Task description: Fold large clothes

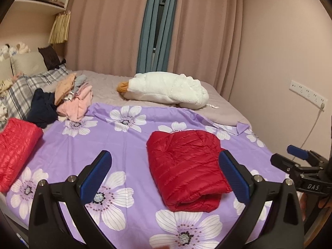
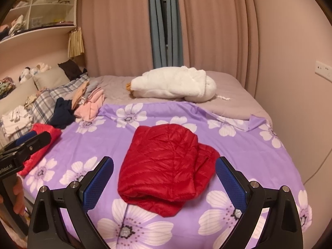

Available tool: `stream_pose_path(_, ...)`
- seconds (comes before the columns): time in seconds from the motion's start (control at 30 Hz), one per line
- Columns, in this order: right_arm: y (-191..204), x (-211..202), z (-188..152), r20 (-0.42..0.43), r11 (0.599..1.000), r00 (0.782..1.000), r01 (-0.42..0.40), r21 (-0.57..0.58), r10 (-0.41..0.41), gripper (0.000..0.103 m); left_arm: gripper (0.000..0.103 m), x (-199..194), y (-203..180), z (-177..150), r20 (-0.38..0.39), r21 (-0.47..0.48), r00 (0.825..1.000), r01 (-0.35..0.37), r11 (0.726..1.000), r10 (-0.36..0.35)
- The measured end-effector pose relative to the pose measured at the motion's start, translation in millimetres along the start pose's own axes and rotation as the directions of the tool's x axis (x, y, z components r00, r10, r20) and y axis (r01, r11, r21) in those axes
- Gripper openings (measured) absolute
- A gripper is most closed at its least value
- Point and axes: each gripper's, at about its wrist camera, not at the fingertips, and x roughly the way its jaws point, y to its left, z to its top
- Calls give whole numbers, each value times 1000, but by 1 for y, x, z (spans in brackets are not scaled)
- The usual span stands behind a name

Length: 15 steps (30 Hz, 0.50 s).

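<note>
Second red jacket [image 1: 17,151] cut off

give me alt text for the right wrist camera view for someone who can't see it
A folded red jacket lies on a purple floral sheet spread over a bed, framed by the open right hand-held gripper holding nothing. Behind it sit a white plush toy and a clothes pile; another red jacket lies at left behind the left hand-held gripper.
</note>
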Motion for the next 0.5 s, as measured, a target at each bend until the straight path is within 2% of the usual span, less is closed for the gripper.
stream_pose_path(0.23, 1, 0, -2, -9, 1000, 1000, 7, 6, -7, 98, 103, -1, -7, -3, -6, 25, 1000, 9, 1000, -9)
stream_pose_path(0.4, 3, 2, -5, -17, 1000, 1000, 15, -2, -15, 98, 103, -2, -8, -5, 30, 47, 999, -12, 999, 10)
stream_pose_path(0.5, 2, 4, -6, -23, 1000, 1000, 17, 2, -17, 98, 103, -1, -10, -5, 41, 70, 998, -56, 996, 53)
